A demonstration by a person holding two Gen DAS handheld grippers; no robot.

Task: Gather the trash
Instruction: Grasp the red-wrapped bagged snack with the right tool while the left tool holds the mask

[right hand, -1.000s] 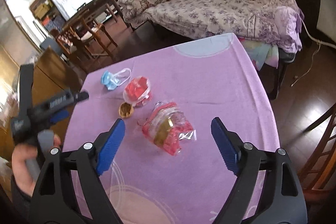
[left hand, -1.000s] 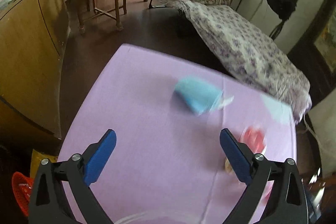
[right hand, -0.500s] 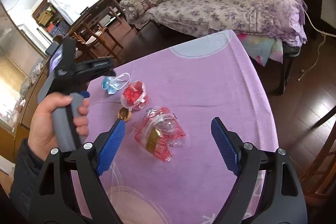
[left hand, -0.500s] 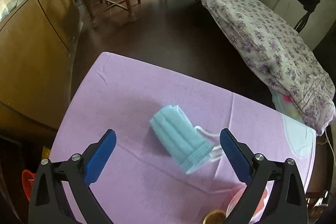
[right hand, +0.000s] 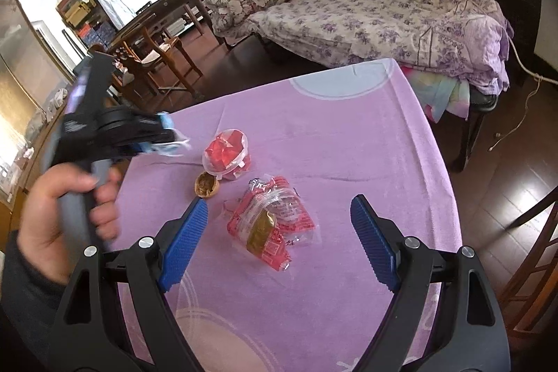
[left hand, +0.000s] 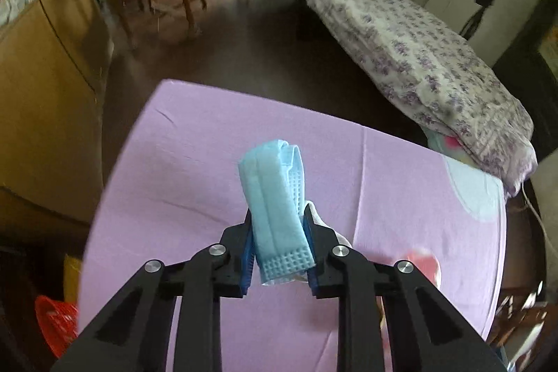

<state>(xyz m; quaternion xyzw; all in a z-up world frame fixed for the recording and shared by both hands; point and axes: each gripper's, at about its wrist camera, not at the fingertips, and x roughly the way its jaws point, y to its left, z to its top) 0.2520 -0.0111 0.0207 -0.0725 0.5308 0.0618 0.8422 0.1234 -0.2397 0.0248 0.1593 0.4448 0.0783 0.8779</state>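
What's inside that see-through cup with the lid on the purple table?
The clear plastic cup holds crumpled red wrappers. Its bottom is hidden beneath them, so anything underneath can't be seen. A brown nutshell half lies beside it, outside.

Showing two grippers, left [left hand: 279, 243] and right [right hand: 279, 243], each with black angular arms, triangular cut-outs, silver round screws and blue ribbed pads [right hand: 183, 244]. Showing a grey handle [right hand: 75, 215] and a dark sleeve [right hand: 21, 295] at the left hand [right hand: 66, 218].
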